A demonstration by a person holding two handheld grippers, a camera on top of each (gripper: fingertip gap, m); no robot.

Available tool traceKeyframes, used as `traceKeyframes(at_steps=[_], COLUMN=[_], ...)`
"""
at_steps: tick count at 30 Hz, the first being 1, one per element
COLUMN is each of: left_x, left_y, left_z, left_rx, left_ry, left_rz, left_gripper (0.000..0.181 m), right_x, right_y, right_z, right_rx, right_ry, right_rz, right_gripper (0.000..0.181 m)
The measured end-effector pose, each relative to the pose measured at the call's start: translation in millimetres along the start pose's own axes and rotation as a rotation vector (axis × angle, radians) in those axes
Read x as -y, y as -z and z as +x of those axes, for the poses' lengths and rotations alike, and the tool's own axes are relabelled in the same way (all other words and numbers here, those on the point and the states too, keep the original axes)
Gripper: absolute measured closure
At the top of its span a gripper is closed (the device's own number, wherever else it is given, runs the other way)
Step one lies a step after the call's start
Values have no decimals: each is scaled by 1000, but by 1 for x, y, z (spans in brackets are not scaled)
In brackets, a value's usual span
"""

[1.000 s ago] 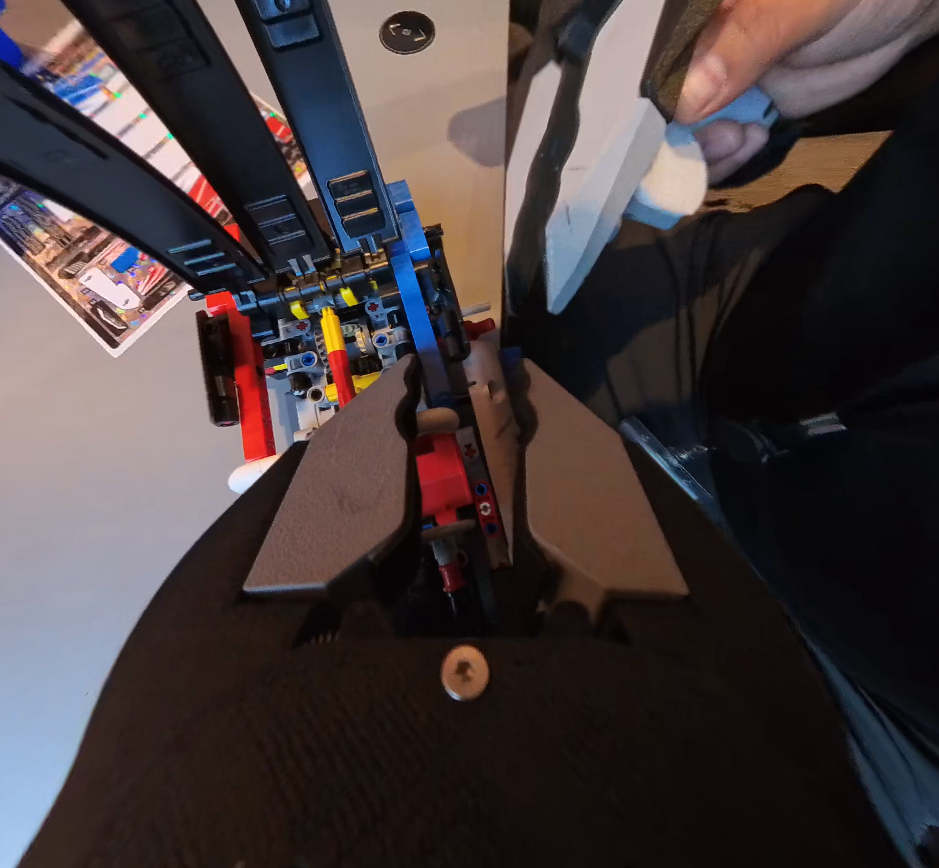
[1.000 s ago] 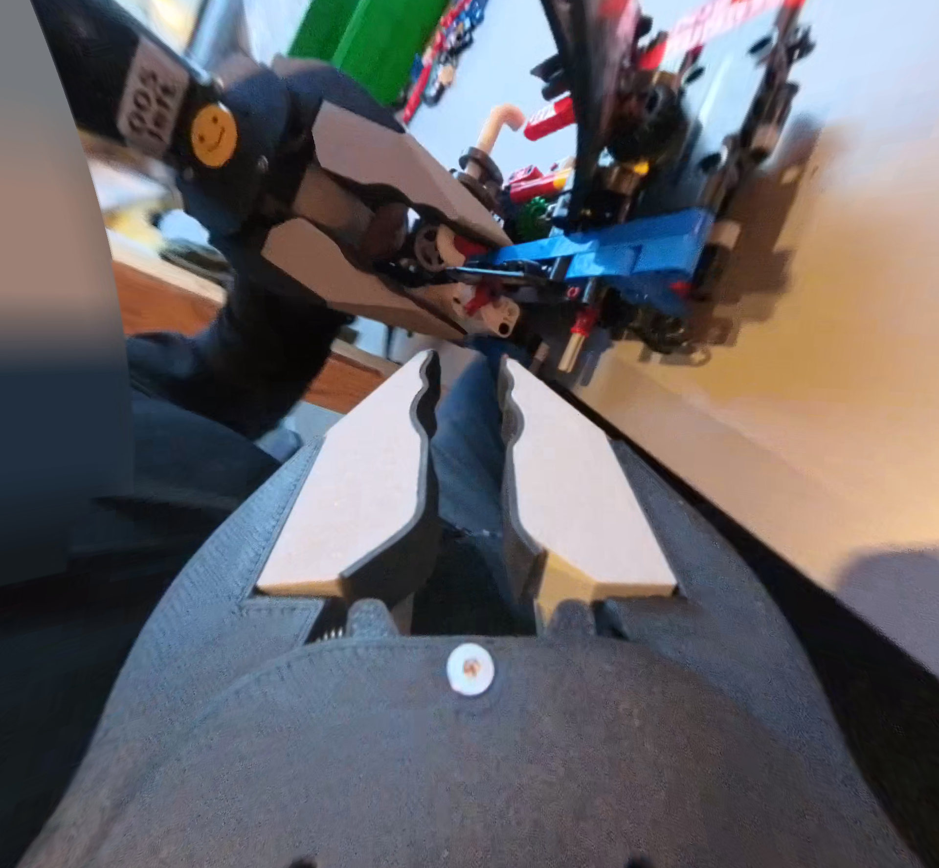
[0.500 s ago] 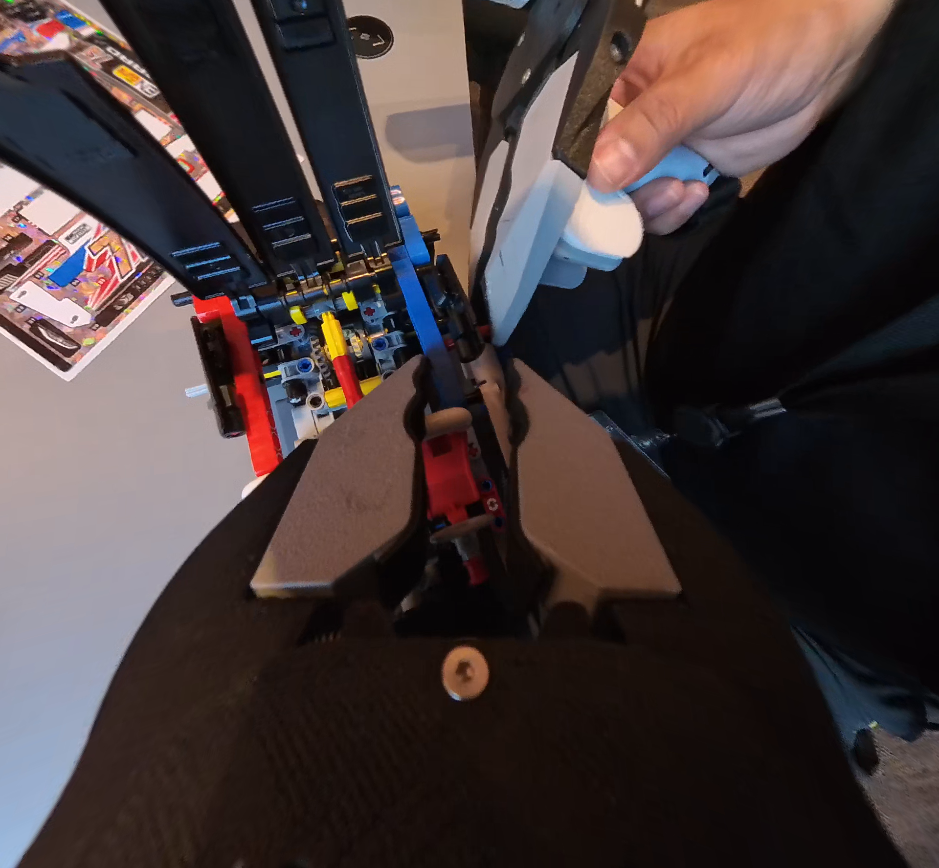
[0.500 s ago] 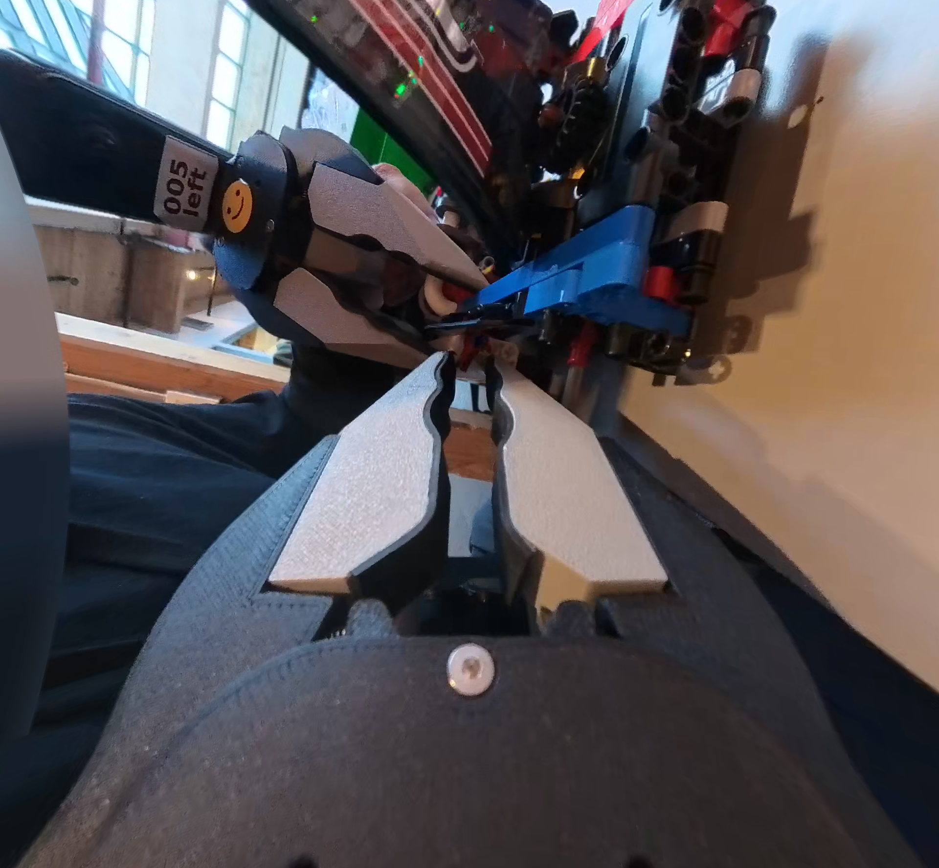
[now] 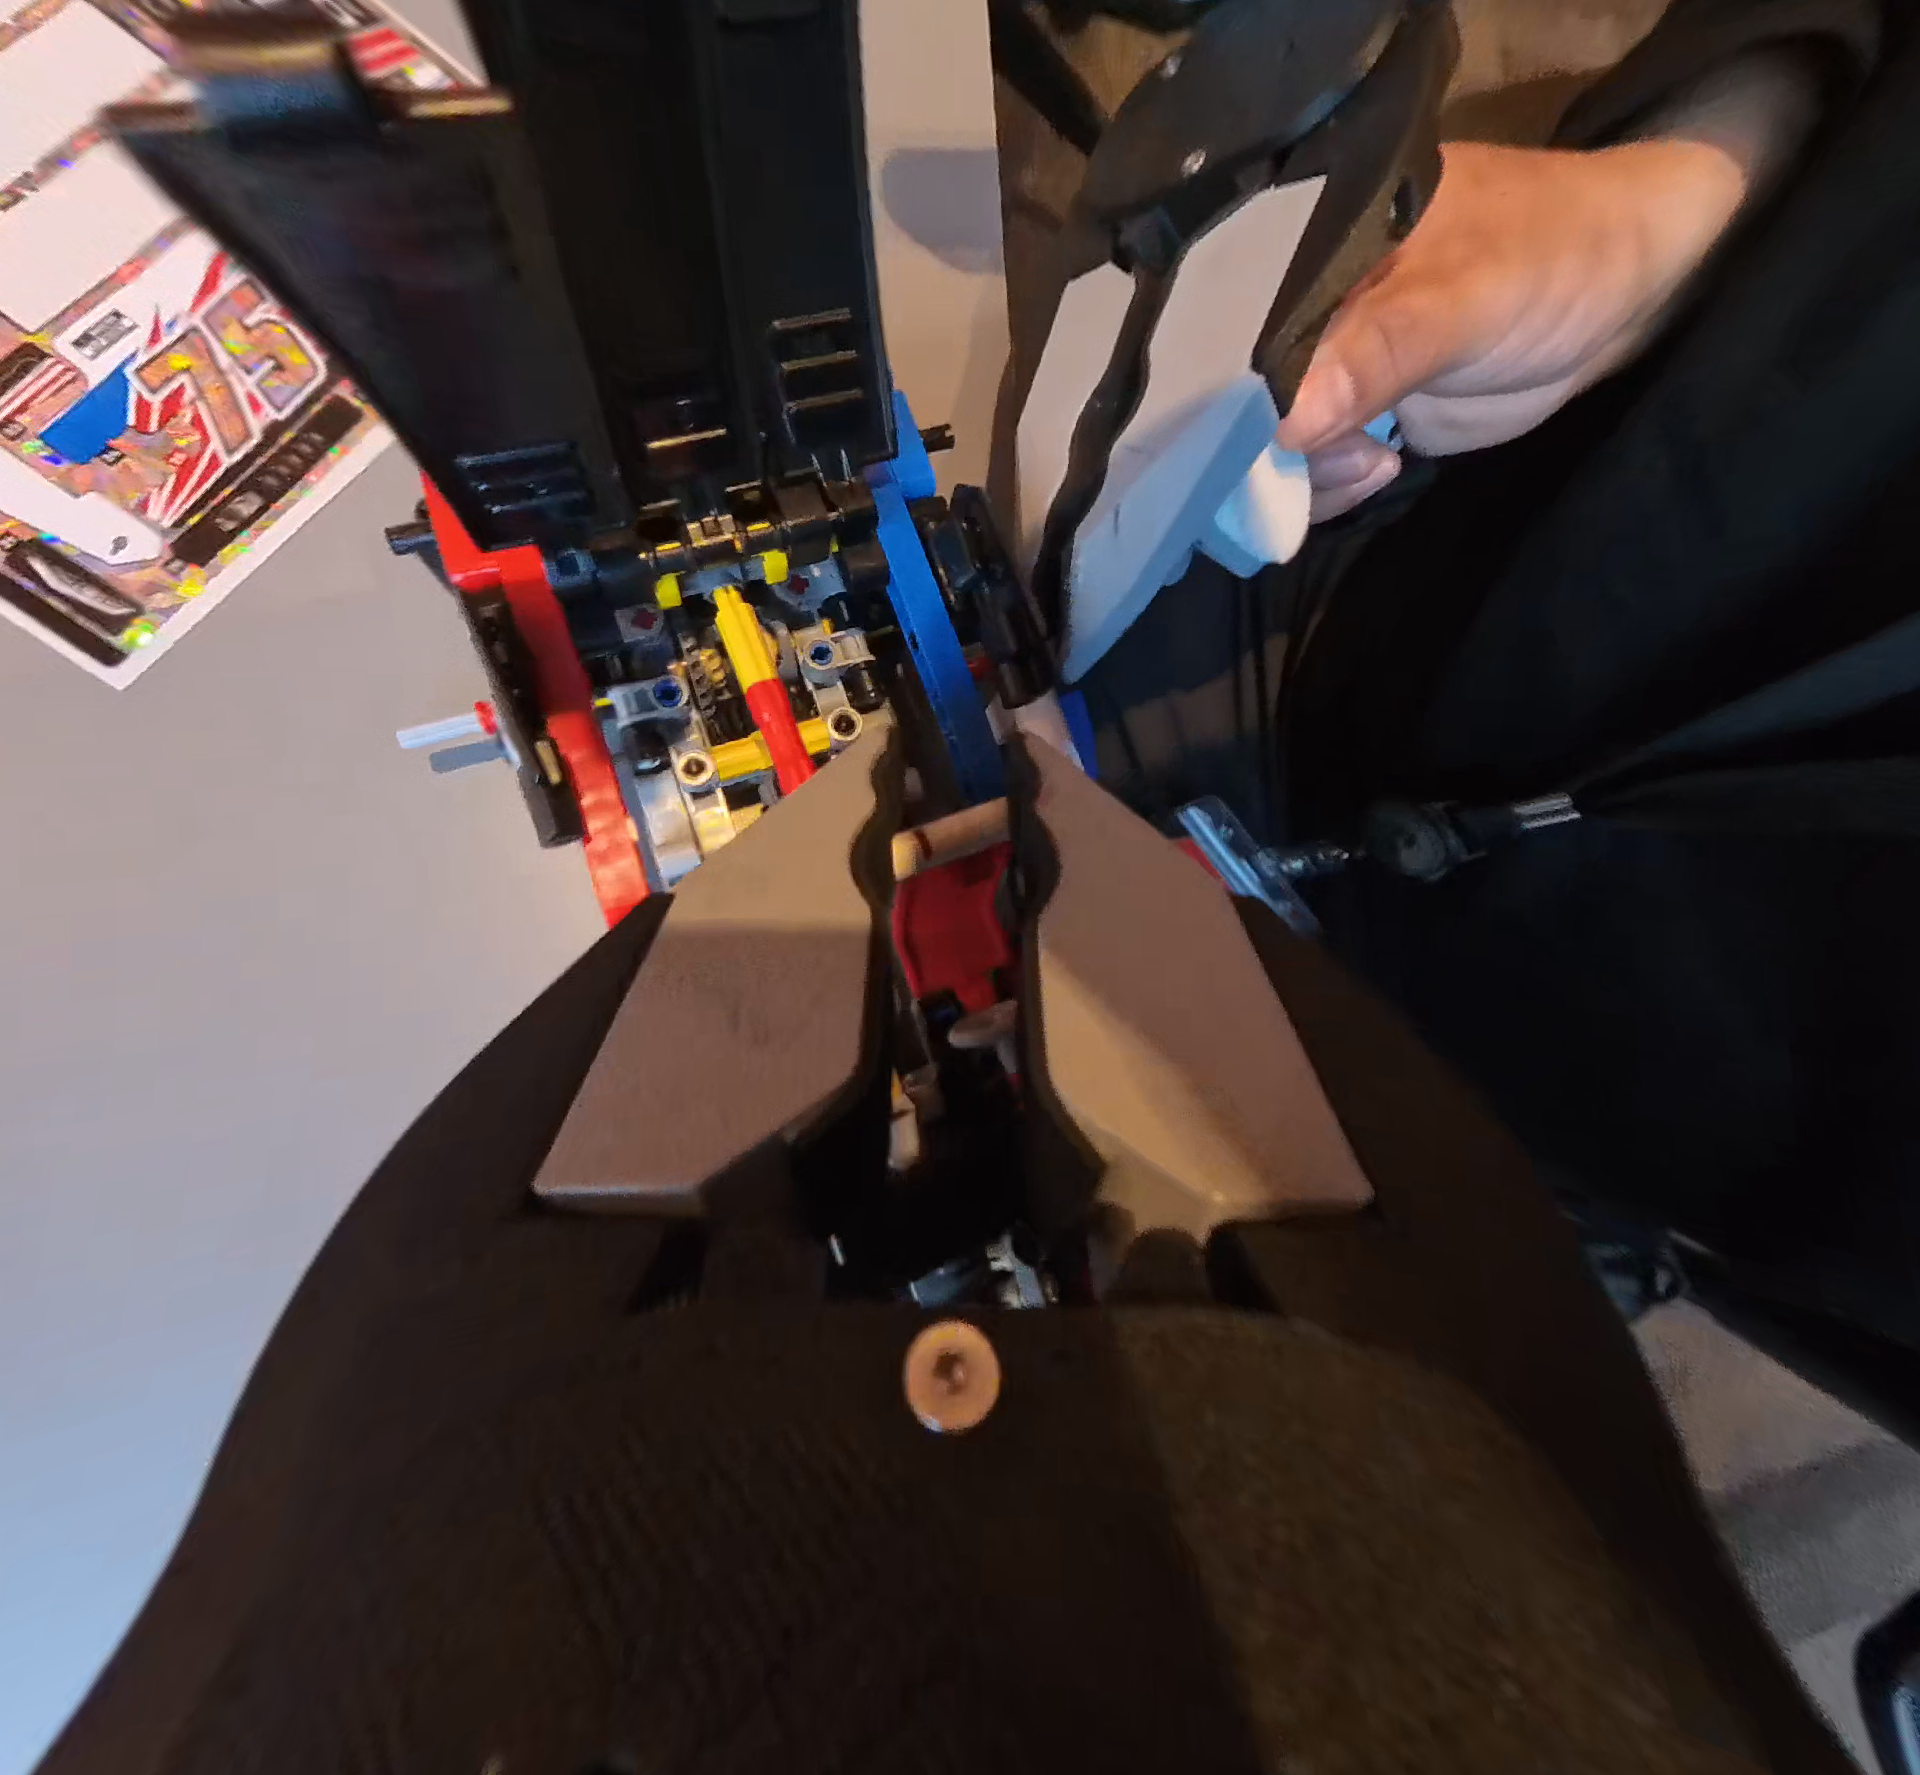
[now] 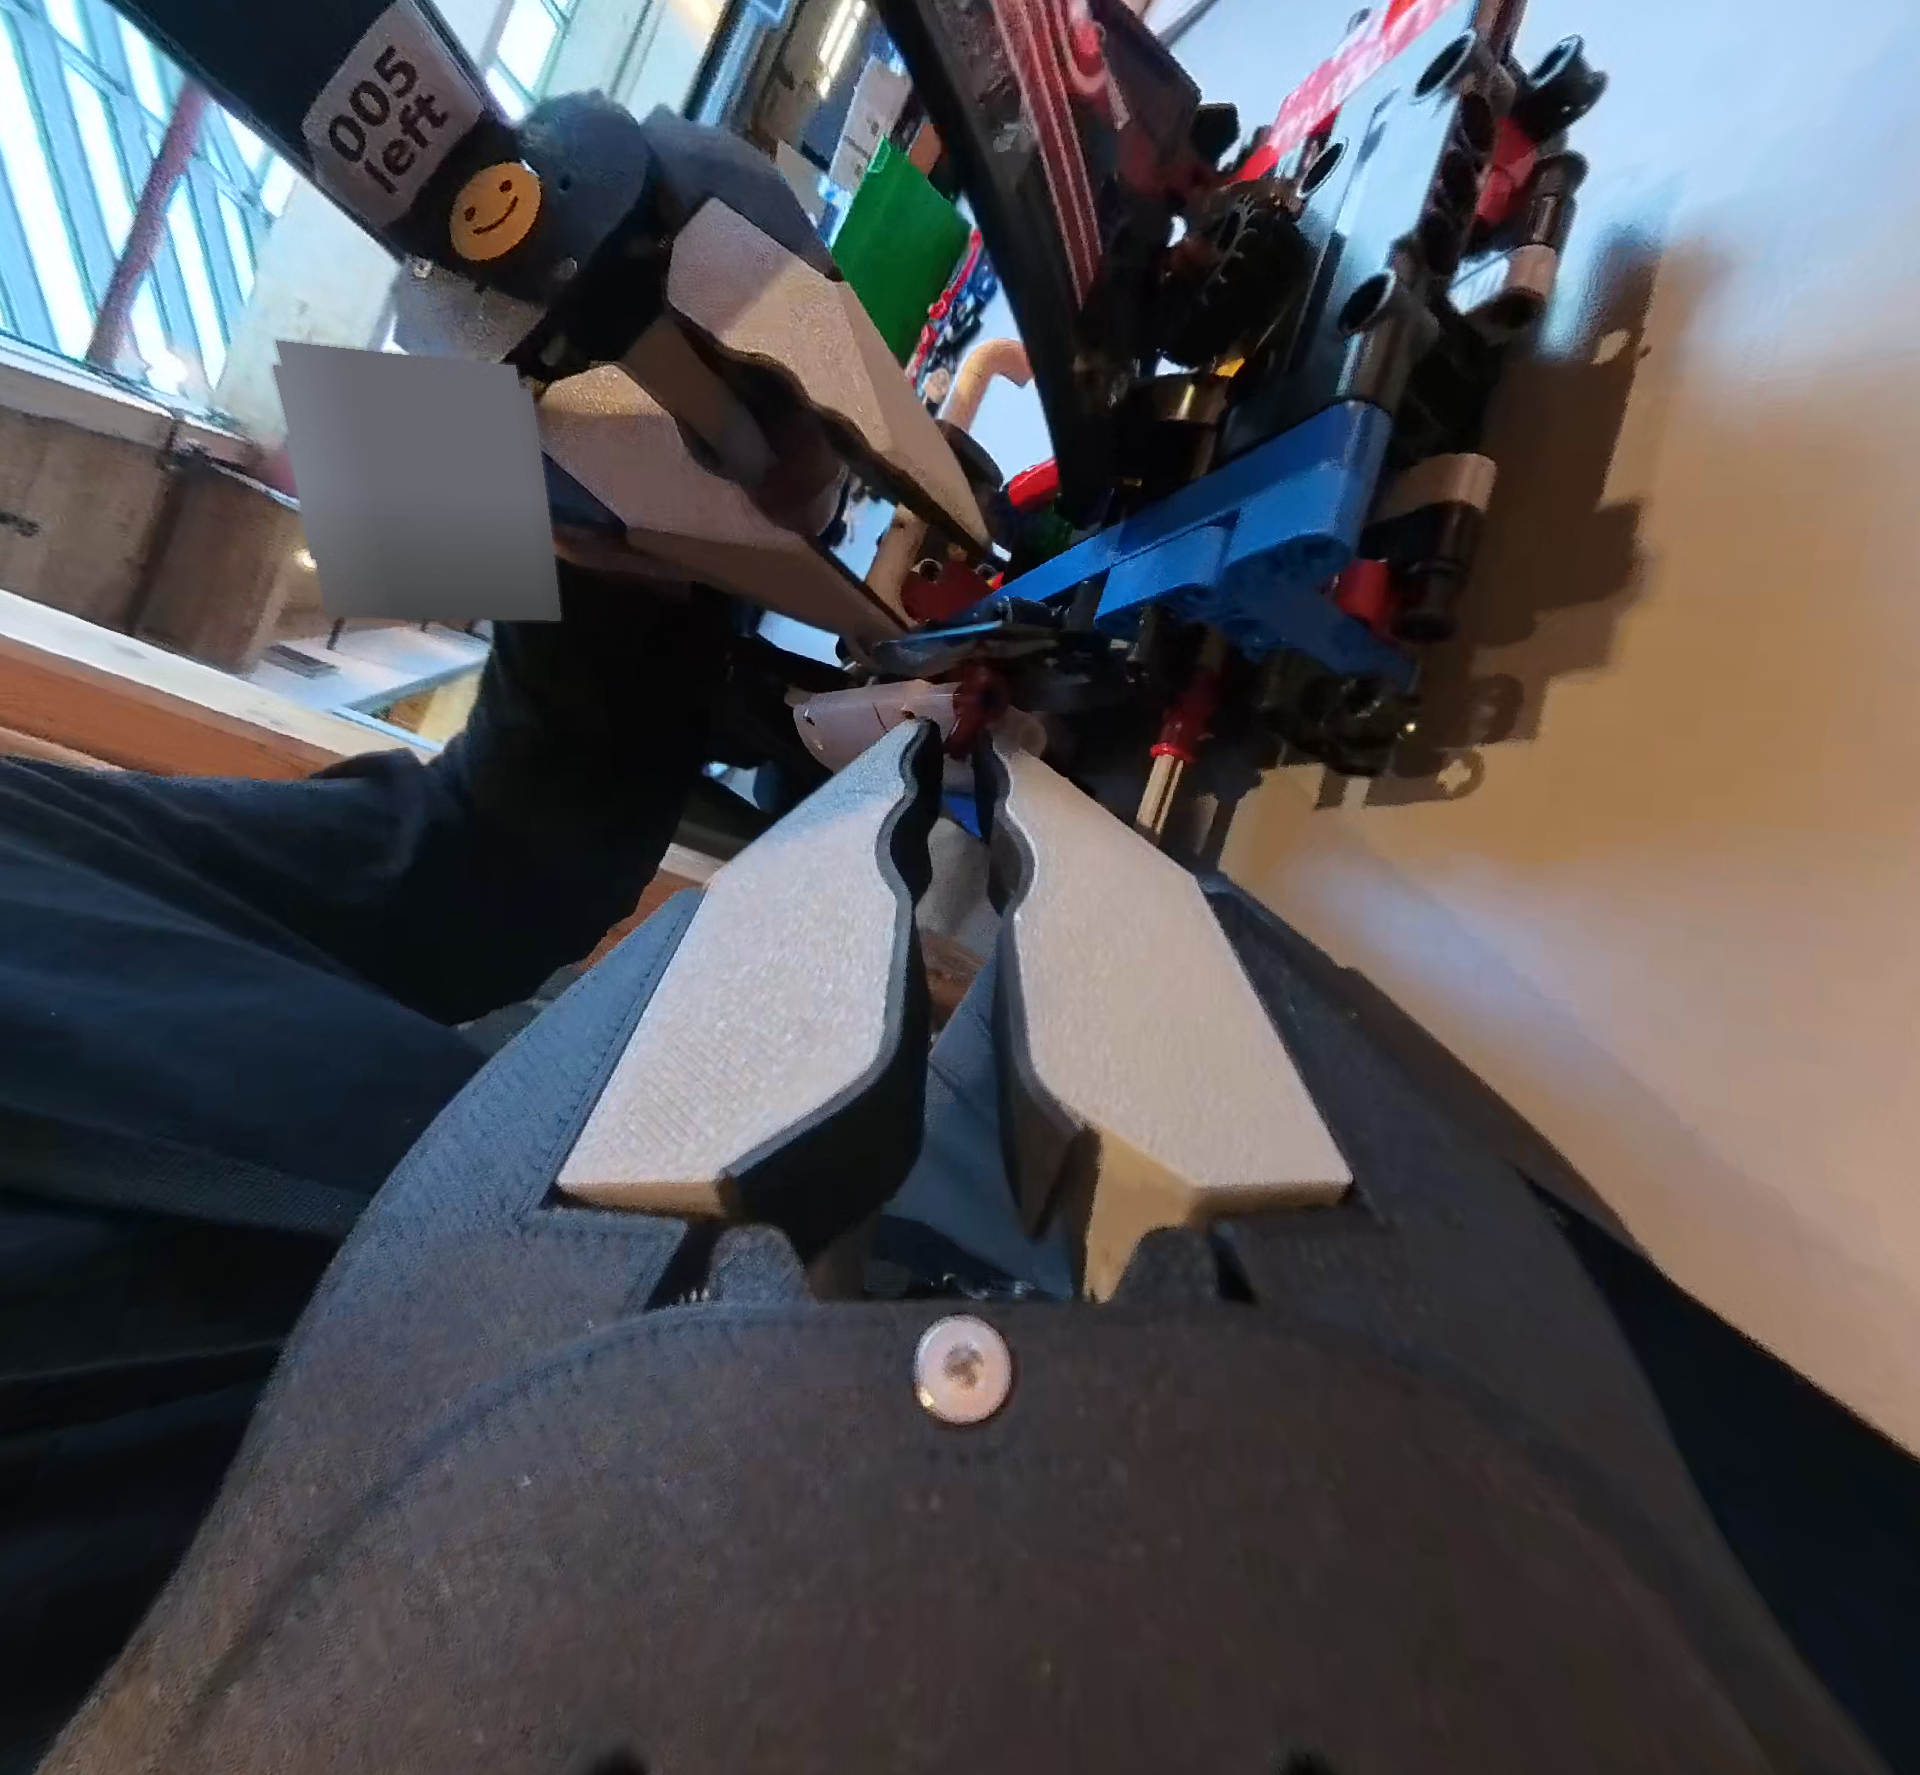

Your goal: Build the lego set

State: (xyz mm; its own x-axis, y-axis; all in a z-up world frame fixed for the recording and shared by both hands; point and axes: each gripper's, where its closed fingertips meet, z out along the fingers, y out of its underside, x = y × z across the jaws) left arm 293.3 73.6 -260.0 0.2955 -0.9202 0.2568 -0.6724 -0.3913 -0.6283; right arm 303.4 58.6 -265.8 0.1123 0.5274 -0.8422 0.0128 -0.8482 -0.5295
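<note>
The lego model (image 5: 748,645) stands at the table's edge, with long black panels, a red beam, a blue beam and a yellow axle. My left gripper (image 5: 951,759) is shut on its near end, with a red block (image 5: 951,925) and a tan pin (image 5: 951,842) between the fingers. My right gripper (image 6: 961,759) has its jaws almost together, its tips pinching a small dark red part (image 6: 977,697) under the model's blue beam (image 6: 1247,551). The right gripper (image 5: 1049,665) also shows in the left wrist view, at the model's blue side. The left gripper (image 6: 935,582) shows in the right wrist view.
A sticker sheet (image 5: 156,395) lies on the light table (image 5: 208,998) to the model's left. A hand (image 5: 1507,302) holds the right gripper's handle. A person's dark clothing (image 5: 1558,790) fills the right side, off the table's edge (image 6: 1714,894). Left and right tips are no more than a few centimetres apart.
My right gripper has moved in to the model's underside and its jaws have narrowed onto the small part. My left gripper has kept its hold while the model tilted.
</note>
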Motion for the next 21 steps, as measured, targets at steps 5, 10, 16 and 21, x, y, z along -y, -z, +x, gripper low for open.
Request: traceKeyframes(at_steps=[5,10,16,21], left_x=[0,4,5,10], left_y=[-5,-3,6,-3], left_z=[3,-2,-18,-16], left_rx=[-86,-178,-77,-94], left_ry=[11,96,78,106], left_rz=[-76,-52,-67,-86], left_gripper=[169,178,181,180], right_x=[2,6,10,12], right_y=[0,0,4,6], right_z=[2,4,4,-1], right_rx=[-23,-56,-19,12], right_ry=[78,130,78,53], right_rz=[3,12,32,47], right_gripper=[178,178,178,172])
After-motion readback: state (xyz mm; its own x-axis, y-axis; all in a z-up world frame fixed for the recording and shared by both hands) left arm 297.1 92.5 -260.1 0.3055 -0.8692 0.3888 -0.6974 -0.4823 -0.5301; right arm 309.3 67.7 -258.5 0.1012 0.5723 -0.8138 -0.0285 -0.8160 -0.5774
